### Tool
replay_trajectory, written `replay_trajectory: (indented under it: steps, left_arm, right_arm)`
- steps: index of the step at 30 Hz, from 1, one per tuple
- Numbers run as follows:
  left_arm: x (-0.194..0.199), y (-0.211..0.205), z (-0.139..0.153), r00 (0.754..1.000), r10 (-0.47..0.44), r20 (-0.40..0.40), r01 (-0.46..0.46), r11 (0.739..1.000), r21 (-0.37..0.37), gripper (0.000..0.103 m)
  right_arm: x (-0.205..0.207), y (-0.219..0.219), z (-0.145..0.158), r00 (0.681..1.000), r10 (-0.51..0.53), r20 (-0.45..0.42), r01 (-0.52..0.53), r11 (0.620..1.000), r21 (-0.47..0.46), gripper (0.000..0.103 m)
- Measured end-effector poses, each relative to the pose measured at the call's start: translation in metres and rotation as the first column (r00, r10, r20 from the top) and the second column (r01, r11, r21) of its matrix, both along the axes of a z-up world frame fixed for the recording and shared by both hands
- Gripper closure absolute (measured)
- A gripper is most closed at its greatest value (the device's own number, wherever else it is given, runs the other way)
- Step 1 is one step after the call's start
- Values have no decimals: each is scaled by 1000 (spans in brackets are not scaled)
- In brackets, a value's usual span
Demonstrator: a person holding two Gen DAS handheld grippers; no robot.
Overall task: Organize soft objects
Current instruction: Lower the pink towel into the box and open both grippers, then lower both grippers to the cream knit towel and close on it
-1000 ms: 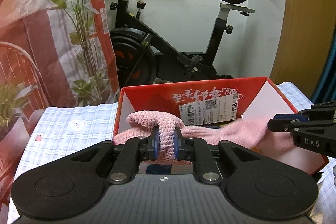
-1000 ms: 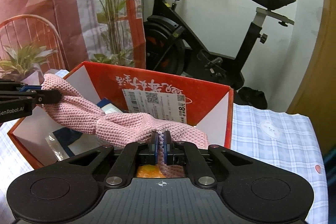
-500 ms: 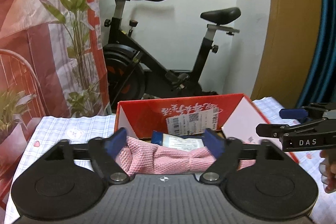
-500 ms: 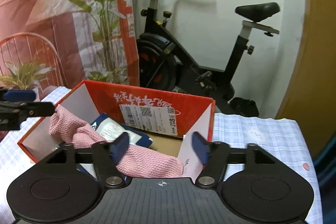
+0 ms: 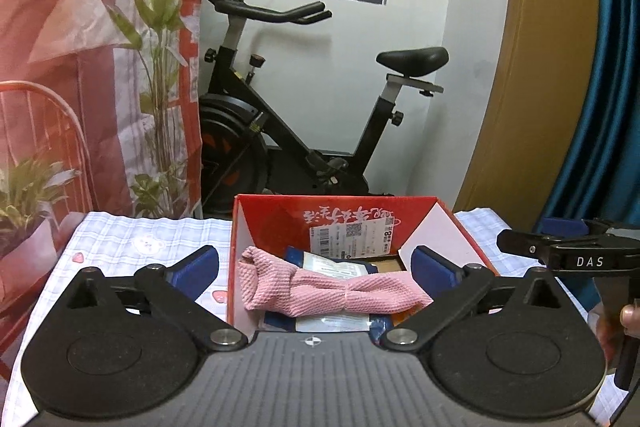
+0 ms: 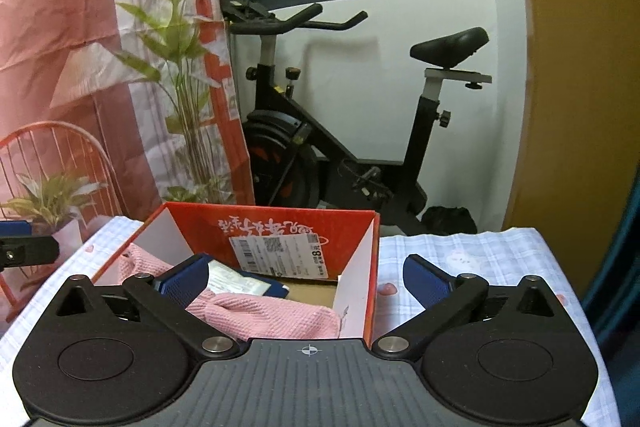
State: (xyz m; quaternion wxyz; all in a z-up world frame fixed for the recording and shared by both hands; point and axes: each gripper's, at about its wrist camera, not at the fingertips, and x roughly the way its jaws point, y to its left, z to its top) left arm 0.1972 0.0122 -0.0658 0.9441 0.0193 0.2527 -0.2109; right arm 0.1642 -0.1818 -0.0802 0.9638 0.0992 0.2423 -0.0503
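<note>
Clearly the placing step is closing out. In the left wrist view, the left gripper has just been opening and stands released, nothing between its pads; the pink knitted cloth lies across the packets inside the red box, at twelve o'clock from the gripper. The right gripper shows at three o'clock.

In the right wrist view, the right gripper has likewise just been opening and is empty, the cloth resting in the box on the checked surface. Likely the next move calls for clearing the box and finding another soft item; none shows here.
</note>
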Motion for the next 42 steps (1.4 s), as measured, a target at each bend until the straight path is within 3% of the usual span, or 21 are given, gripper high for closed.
replay_trajectory:
  steps: [13, 23, 34, 38, 42]
  left_arm:
    - [-33, 28, -13, 999, 32, -2, -32, 999, -13, 0]
    - [-53, 52, -46, 997, 51, -52, -53, 998, -24, 0]
    - [-58, 48, -110, 985, 25, -168, -29, 999, -17, 0]
    - [-55, 44, -133, 983, 26, -184, -24, 1000, 10, 1]
    - [-51, 46, -148, 974, 29, -224, -35, 999, -23, 1]
  right_arm:
    - [-36, 21, -3, 999, 20, 35, -20, 1000, 0, 0]
    - [-71, 24, -26, 996, 46, 75, -45, 999, -24, 0]
    - [-104, 42, -77, 996, 81, 32, -81, 997, -18, 1]
    - [-113, 51, -103, 996, 87, -13, -87, 996, 8, 6]
    - [-118, 54, -121, 995, 91, -43, -90, 996, 28, 13]
